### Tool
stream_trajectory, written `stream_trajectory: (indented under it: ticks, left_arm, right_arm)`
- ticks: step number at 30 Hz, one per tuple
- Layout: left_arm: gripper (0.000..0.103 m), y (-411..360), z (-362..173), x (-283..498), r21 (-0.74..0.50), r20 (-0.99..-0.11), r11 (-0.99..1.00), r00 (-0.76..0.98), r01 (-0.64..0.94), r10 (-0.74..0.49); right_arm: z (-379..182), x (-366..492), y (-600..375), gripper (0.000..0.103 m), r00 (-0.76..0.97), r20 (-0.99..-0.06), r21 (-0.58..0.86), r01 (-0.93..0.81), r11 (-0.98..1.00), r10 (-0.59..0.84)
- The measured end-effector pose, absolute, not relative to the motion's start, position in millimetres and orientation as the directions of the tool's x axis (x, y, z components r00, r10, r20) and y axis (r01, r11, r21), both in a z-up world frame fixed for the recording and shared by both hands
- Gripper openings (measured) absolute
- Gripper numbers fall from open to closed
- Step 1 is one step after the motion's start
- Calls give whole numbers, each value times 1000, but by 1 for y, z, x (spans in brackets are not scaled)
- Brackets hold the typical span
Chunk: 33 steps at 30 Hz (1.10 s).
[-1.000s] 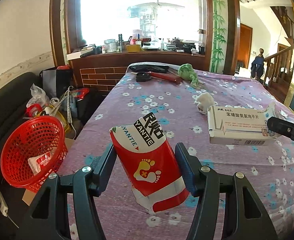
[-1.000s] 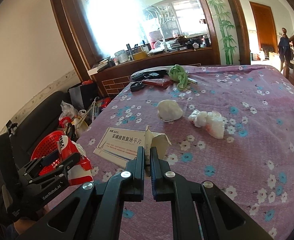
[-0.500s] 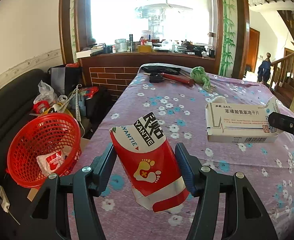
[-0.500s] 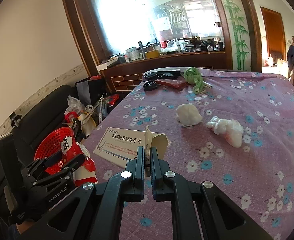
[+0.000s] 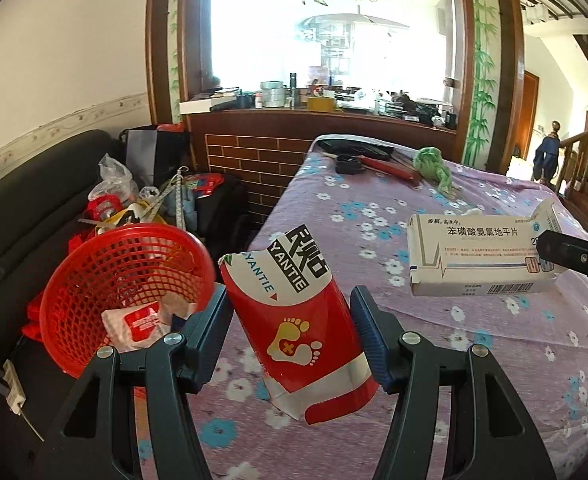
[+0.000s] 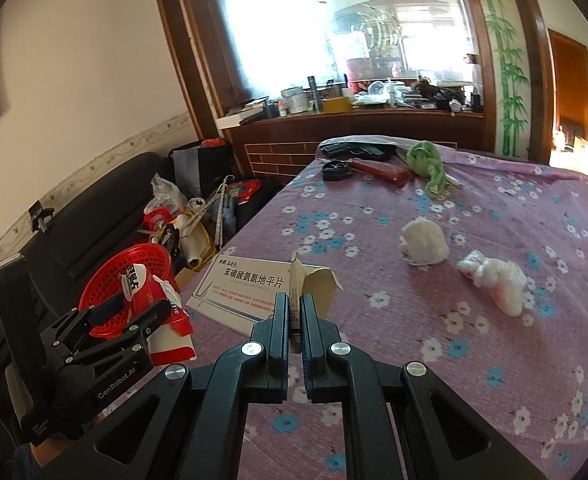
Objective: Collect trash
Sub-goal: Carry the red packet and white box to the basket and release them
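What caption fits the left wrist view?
Left tongs hold red pouch near basket; right tongs carry box.

1. The left gripper [image 5: 290, 332] is black plastic, with ribbed dark-blue pads [image 5: 367, 340] and triangular cut-outs in its arms.
2. Silver round screws mark each joint.
3. The right gripper [image 6: 294, 314] has the same black build; white "GenRobot.AI" lettering shows on the left one's side.

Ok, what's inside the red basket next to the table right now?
In the red mesh basket lies a white packet with a red label and some crumpled pale wrapping. The left hand-held gripper and its red pouch cover the basket's near edge, so anything there is hidden.
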<state>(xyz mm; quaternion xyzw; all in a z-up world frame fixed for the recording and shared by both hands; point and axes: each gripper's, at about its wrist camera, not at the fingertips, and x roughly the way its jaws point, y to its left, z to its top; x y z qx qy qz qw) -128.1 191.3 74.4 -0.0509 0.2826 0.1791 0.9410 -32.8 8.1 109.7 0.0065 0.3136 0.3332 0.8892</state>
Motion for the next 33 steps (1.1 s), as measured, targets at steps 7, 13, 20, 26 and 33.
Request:
stream_trajectory:
  ticks: [7,13,20,26,33]
  left_arm:
    - [60,213,78,-135,-1,-543,916,769,-401,337]
    - [60,241,85,-144,-17,-530,897,765,-441,366]
    - [60,302,90,-159,-52,-539,851,733,-522,416]
    - [61,349,82,-166,-49,-563,808,685,-587,463]
    - [80,378,68,-169,-50,-591,766,637,-641,495]
  right_arm:
    - [113,-29,34,6,563,-556,205,-619,758,611]
    - [119,-27,65,7,542,-560,191,-651,735,626]
    - [129,-27,119,7,519,-567,153,-697,701,640]
    - [127,-30,179,7,486,-587,127,-734,667,647]
    - [109,-31,240,12,458,-621,92,-764,639,636]
